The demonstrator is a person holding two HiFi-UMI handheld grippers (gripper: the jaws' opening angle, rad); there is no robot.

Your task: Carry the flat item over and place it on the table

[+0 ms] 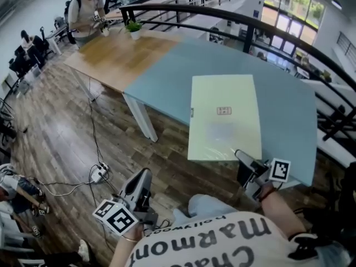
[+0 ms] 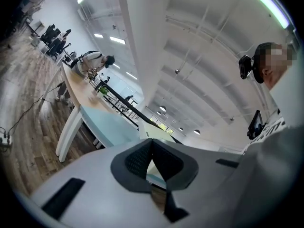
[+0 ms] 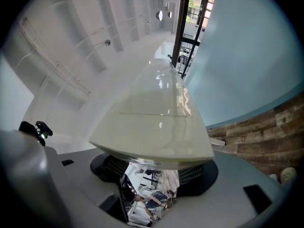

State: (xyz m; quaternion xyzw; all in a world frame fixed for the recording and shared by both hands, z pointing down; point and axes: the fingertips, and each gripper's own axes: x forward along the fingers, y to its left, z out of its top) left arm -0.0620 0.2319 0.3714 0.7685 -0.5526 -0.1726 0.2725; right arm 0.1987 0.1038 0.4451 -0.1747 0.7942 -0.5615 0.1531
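Left gripper (image 1: 144,174) hangs low over the wood floor (image 1: 67,138), its fingers (image 2: 137,161) closed together on nothing. Right gripper (image 1: 240,156) fingers (image 3: 195,173) grip the near edge of the pale yellow flat sheet (image 1: 223,115), which stretches out over the blue worktop (image 1: 161,77)

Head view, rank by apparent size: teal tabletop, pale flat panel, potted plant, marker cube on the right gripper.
Largest to smallest:
1. teal tabletop
2. pale flat panel
3. potted plant and the marker cube on the right gripper look alike; the plant is much farther off, so unranked.
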